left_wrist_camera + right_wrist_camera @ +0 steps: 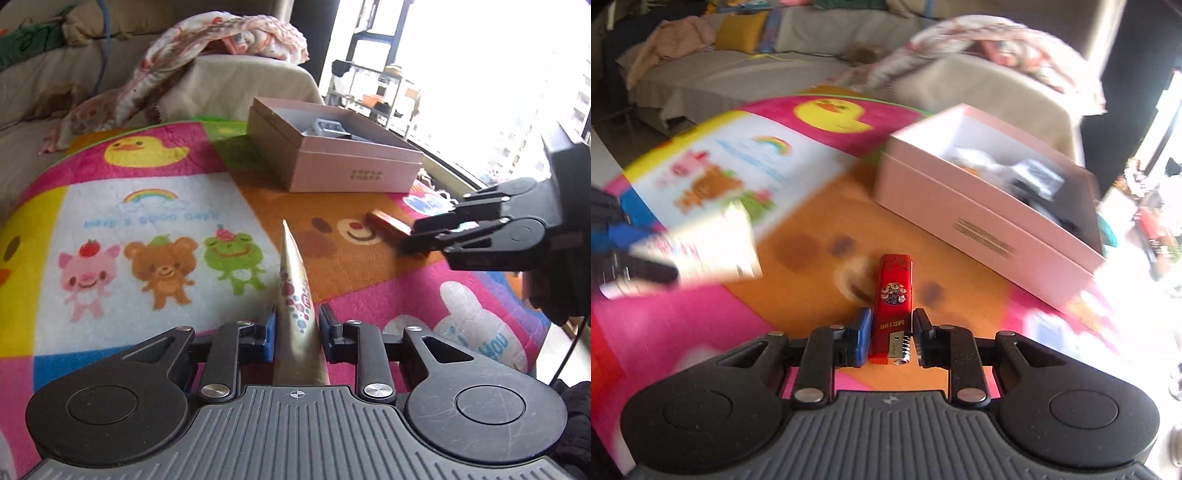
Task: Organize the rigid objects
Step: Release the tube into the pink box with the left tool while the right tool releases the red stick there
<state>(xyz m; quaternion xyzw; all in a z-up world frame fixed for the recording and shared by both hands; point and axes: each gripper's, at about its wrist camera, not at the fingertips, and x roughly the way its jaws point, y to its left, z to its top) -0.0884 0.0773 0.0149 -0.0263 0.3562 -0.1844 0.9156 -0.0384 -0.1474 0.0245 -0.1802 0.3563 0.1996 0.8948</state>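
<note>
My left gripper (pixel 296 325) is shut on a cream paper packet (pixel 294 291) with coloured dots, held edge-on above the mat. The packet also shows blurred in the right wrist view (pixel 713 243). My right gripper (pixel 891 332) is shut on a red lighter (pixel 894 295) that points away over the orange part of the mat. In the left wrist view the right gripper (pixel 406 236) holds the lighter (pixel 388 223) at the right. An open pink box (pixel 332 147) with grey items inside stands beyond both; it also shows in the right wrist view (pixel 979 206).
A colourful cartoon mat (pixel 147 221) covers the table. A beige sofa (pixel 229 81) with a floral blanket (pixel 221 40) stands behind it. A bright window and a shelf rack (pixel 384 92) are at the far right.
</note>
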